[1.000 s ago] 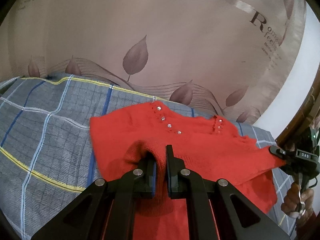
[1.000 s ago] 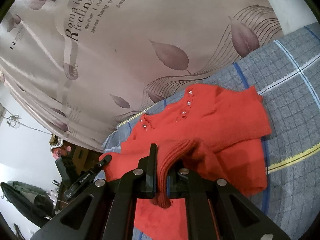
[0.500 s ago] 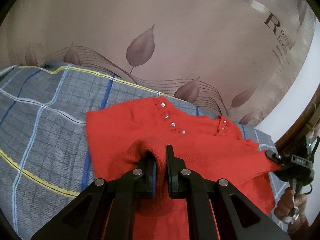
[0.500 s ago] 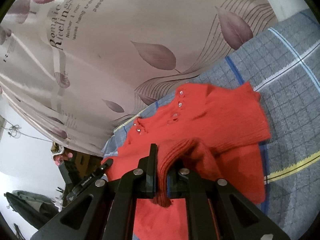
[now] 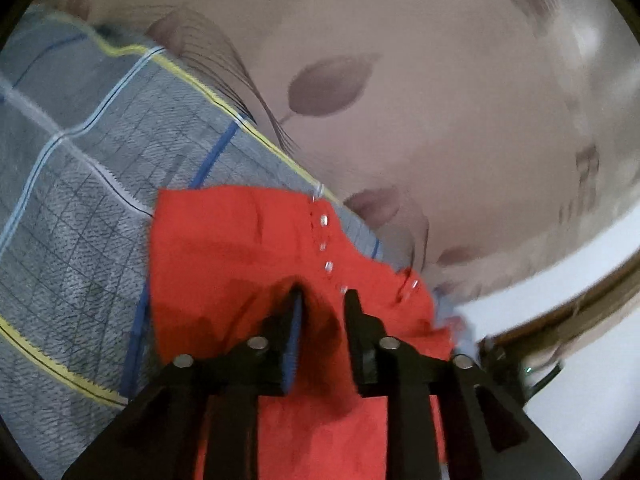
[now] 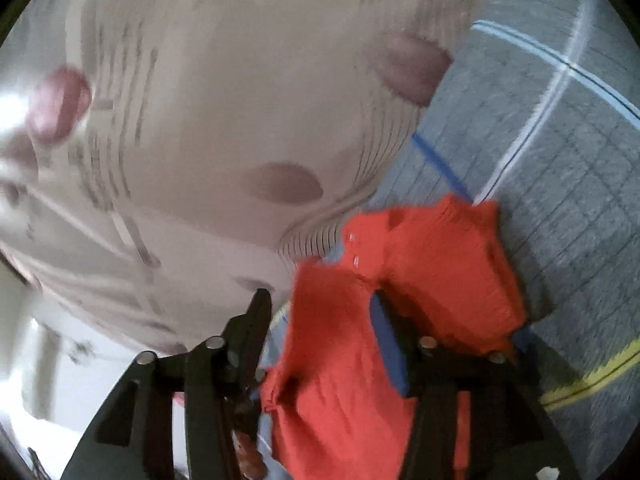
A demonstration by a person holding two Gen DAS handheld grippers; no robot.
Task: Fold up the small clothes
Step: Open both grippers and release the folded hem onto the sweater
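Note:
A small red knit cardigan (image 5: 224, 256) with a row of shiny buttons lies on a grey plaid blanket (image 5: 72, 208). In the left wrist view my left gripper (image 5: 322, 300) has its jaws apart, with a fold of the red knit loose in the gap. In the right wrist view the cardigan (image 6: 440, 264) shows again. My right gripper (image 6: 320, 300) has its jaws wide apart and red cloth hangs between them. Both views are blurred by motion.
A pale pink curtain (image 5: 400, 80) with leaf prints and lettering hangs right behind the blanket's far edge. A brown wooden frame (image 5: 560, 312) and white wall are at the right of the left wrist view. The blanket (image 6: 560, 160) extends to the right.
Both grippers have opened and let go of the red knit folds they pinched. Both cameras have swung, the cardigan now looks folded narrower, and the frames are blurred.

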